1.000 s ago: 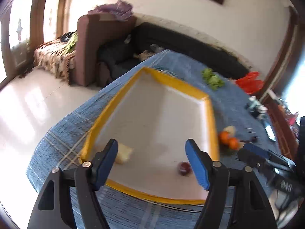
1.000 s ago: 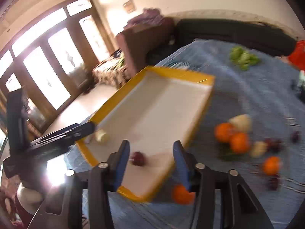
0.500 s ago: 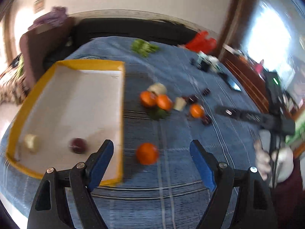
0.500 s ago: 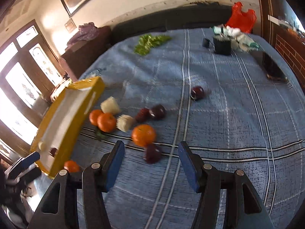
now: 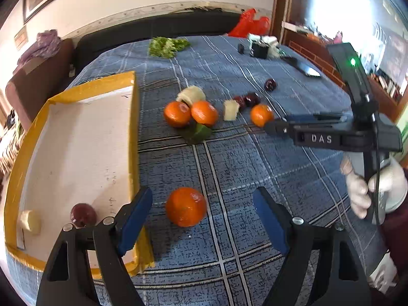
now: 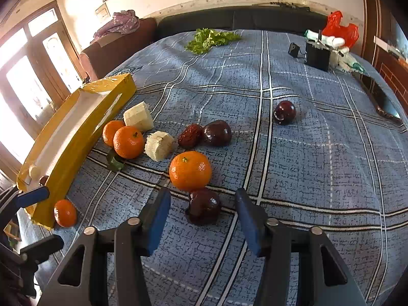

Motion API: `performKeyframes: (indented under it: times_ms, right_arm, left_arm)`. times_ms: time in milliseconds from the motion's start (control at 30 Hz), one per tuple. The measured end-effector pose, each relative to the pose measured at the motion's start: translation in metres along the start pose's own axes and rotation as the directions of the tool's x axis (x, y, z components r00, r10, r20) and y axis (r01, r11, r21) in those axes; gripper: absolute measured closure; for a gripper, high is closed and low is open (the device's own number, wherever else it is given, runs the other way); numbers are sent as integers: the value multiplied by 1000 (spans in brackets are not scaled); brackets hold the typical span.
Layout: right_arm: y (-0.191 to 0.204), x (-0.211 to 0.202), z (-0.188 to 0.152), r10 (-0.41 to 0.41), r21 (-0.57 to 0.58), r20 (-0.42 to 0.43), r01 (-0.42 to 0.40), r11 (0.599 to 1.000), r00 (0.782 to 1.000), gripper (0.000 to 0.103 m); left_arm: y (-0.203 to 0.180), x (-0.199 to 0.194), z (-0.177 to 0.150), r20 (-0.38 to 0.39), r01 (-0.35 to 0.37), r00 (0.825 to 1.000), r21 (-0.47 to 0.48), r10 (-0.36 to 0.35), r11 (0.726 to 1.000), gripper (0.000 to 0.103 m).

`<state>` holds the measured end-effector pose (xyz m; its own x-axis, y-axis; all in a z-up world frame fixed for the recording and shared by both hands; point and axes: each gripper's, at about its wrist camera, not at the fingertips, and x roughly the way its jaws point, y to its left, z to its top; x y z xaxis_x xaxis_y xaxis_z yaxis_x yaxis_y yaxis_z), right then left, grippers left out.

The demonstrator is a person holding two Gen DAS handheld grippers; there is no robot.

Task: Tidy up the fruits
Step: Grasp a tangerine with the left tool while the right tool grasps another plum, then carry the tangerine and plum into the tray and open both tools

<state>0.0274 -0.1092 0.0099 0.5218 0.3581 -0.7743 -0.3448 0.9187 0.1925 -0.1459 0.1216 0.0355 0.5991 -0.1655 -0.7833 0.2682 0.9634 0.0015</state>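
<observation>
Blue pads, left gripper [image 5: 202,216]: I see the jaws spread, having just been closing a little; a lone orange [image 5: 185,206] sits on the cloth between the pads, touched by neither.
Blue pads, right gripper [image 6: 202,223]: I see the jaws parted and just been closing; a dark plum [image 6: 204,206] lies between the fingers, clear gaps on both sides, so nothing is gripped.
Beside my left gripper: the yellow-rimmed tray [image 5: 134,132] lies just left of the lone orange, its near corner under the left finger [image 5: 134,219].
Inside the tray: a dark red fruit [image 5: 83,215] and a pale chunk [image 5: 30,221] rest near the front edge, close together but apart.
Beyond my right gripper: a big orange [image 6: 190,170] sits just behind the plum, touching or nearly so; I cannot tell which.
Further out: two oranges [image 6: 128,141] touching each other, two pale cubes [image 6: 159,144], a wrinkled date [image 6: 190,135] against another plum [image 6: 217,132], and one plum [image 6: 284,112] off alone to the right.
Under everything: blue checked cloth [image 6: 306,153].
Far edge: green leaves [image 6: 209,39], a black box [image 6: 317,55], a red bag [image 6: 340,30].
Right hand: a white-gloved hand [image 5: 374,191] holds the right gripper's handle, seen from my left camera.
</observation>
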Motion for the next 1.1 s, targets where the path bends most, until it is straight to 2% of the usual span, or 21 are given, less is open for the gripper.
performKeyframes:
  times_ms: [67,100,200,400,433,467,533,767,967,1033,1100]
  right_arm:
    - [0,0,-1,-18,-10,6,18,1000,1000,64]
    - [0,0,-2,-17,-11,8,17,1000,1000,65]
    - [0,-1,-2,-4,-9,6,4,1000,1000,69]
    - [-3,-2,-1,11,4,0,-11,1000,1000,70]
    - [-4,-2,-1,15,10,0,-15,1000,1000,70]
    - [-5,-3,-2,20,16,3,-20,1000,1000,72]
    - [-5,-4,-2,26,23,6,-26,999,1000,74]
    - [-3,-27,-8,29,54,33,-31,998,999,75]
    - [25,-63,8,99,25,85,-102,994,991,74]
    - [44,-71,18,130,-8,97,-130,991,987,74]
    - [71,-76,32,197,-38,94,-194,980,976,74]
  left_arm:
    - [-4,5,1,-17,-4,1000,23,5,1000,44]
    - [-5,6,2,-18,-21,1000,38,21,999,46]
    - [-3,11,4,-37,-30,999,46,31,999,48]
    - [-8,24,2,-68,-55,996,62,60,997,46]
    - [-9,25,2,-66,-57,996,61,61,997,55]
    - [-9,24,2,-62,-64,996,55,67,996,68]
    - [-8,20,2,-50,-52,997,25,53,998,68]
    - [12,-24,8,66,-16,998,-81,22,997,68]
    - [71,-66,16,136,32,991,-239,1,971,68]
    - [98,-75,19,137,17,990,-298,25,955,68]
    - [123,-82,22,132,-24,989,-338,73,941,68]
